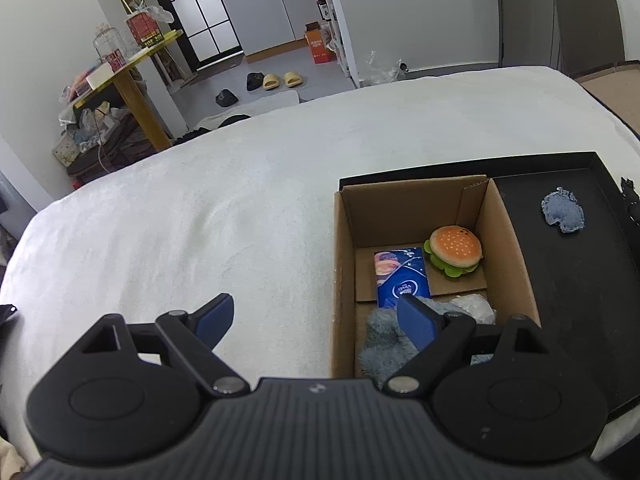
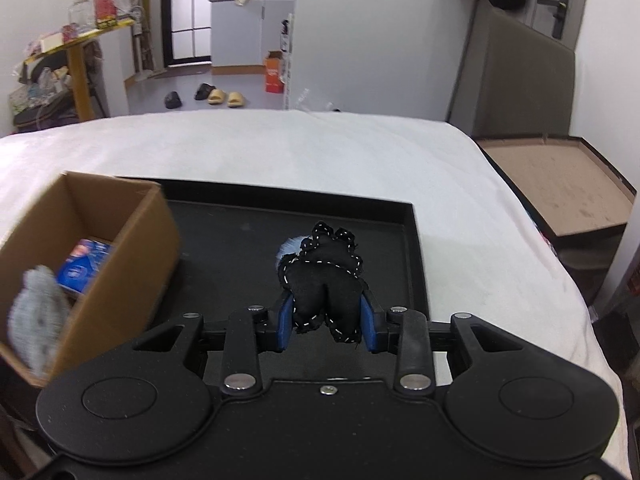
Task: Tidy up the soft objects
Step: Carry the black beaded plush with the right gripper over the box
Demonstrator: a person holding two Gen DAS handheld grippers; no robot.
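A cardboard box (image 1: 516,240) stands on a black tray (image 1: 580,280) on the white bed. In it lie a plush burger (image 1: 454,251), a blue tissue pack (image 1: 402,278), a grey fuzzy soft toy (image 1: 382,344) and a crinkled clear bag (image 1: 474,308). A light blue soft toy (image 1: 562,210) lies on the tray. My left gripper (image 1: 316,322) is open and empty, over the box's left wall. My right gripper (image 2: 326,322) is shut on a black soft toy with white stitching (image 2: 324,276), above the tray (image 2: 224,240). The box (image 2: 132,264) is to its left.
The white bed (image 1: 240,216) spreads left of and beyond the tray. A brown tray-like surface (image 2: 560,184) sits beside the bed on the right. On the floor beyond are slippers (image 1: 280,79) and a yellow table with clutter (image 1: 120,64).
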